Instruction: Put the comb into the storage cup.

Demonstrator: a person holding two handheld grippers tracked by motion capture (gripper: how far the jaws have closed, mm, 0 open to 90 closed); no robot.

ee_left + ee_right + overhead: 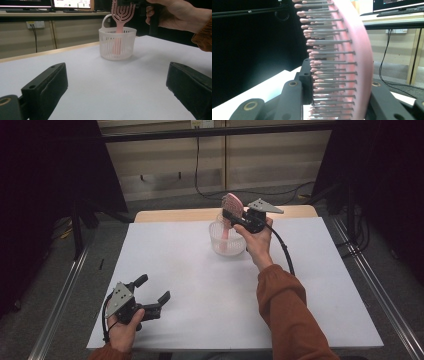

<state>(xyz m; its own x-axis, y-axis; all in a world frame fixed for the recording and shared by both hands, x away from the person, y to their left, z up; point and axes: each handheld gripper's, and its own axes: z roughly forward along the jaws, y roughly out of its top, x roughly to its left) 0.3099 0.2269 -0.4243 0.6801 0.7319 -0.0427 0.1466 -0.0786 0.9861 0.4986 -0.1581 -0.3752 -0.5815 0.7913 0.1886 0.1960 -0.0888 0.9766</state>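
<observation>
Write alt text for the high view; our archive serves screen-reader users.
The right gripper, shut on the head of a pink hairbrush, holds its handle down in a white slatted basket at the far side of a white table. The left gripper rests open near the front left corner.

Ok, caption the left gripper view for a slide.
Right tool lowers a pink plastic hairbrush handle-first into a white slatted plastic basket.

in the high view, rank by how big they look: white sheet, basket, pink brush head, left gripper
1. white sheet
2. left gripper, though it sits nearer the camera, so this is unsure
3. basket
4. brush head, gripped by the right gripper, handle down in the basket
</observation>
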